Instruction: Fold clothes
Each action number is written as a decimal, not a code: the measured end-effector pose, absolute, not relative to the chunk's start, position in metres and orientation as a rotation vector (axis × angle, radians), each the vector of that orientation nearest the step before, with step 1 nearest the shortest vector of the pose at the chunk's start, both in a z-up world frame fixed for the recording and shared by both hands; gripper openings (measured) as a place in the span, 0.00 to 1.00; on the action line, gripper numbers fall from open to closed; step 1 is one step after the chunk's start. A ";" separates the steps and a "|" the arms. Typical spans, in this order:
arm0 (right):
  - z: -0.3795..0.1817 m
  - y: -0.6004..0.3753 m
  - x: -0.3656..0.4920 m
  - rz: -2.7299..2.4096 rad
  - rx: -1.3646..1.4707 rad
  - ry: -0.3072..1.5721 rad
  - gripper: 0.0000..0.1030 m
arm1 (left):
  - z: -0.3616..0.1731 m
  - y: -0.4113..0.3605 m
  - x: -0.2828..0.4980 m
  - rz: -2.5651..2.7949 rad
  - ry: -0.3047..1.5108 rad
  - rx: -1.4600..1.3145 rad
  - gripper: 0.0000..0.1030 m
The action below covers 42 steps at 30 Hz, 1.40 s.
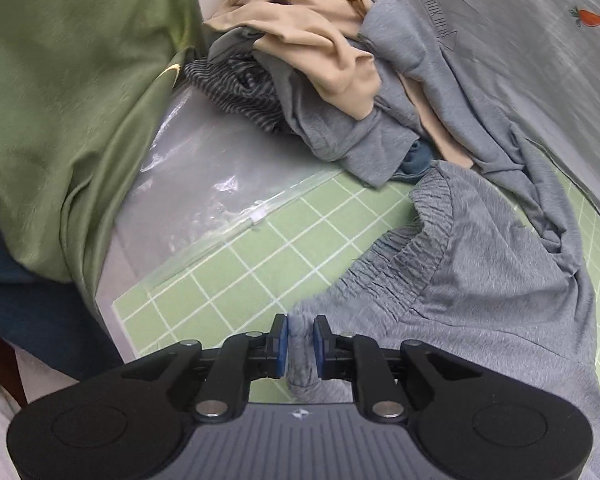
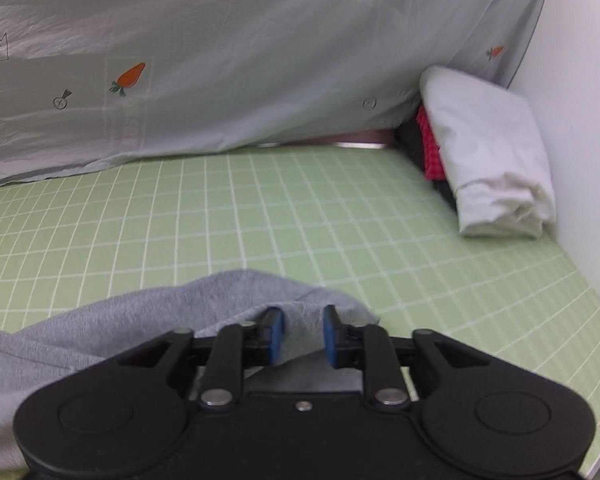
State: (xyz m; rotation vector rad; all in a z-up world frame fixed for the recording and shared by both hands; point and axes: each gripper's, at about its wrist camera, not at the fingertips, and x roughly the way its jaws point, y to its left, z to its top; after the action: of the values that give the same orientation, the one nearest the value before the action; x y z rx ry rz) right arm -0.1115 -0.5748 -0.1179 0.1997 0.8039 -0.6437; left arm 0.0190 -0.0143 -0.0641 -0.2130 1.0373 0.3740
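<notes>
Grey trousers with a gathered elastic waistband lie across the green grid mat. My left gripper is shut on a bunched end of that waistband, the cloth squeezed between its blue pads. In the right wrist view the same grey trousers rise in a hump off the mat and drape over one finger. My right gripper is shut on a fold of them, its pads somewhat apart with fabric filling the gap.
A heap of unfolded clothes sits at the back left: a beige garment, a striped one, a grey shirt. A clear plastic bag and green cloth lie left. A carrot-print sheet hangs behind. Folded white cloth rests by the white wall.
</notes>
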 end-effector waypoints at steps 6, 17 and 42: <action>-0.134 -0.571 -0.134 -0.661 0.318 0.832 0.53 | -0.049 -0.046 0.034 0.316 0.967 -0.156 0.70; -0.163 -0.573 -0.180 -0.790 0.407 0.881 0.71 | -0.035 -0.153 0.055 -0.034 0.987 -0.005 0.80; -0.184 -0.633 -0.174 -0.512 0.219 0.971 0.03 | -0.089 -0.255 0.056 0.001 1.131 -0.088 0.83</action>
State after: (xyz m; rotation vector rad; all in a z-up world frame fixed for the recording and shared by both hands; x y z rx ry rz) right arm -0.1736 -0.6328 -0.1836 0.2187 0.9715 -0.5120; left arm 0.0560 -0.2552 -0.0890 -0.0878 1.1313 0.0011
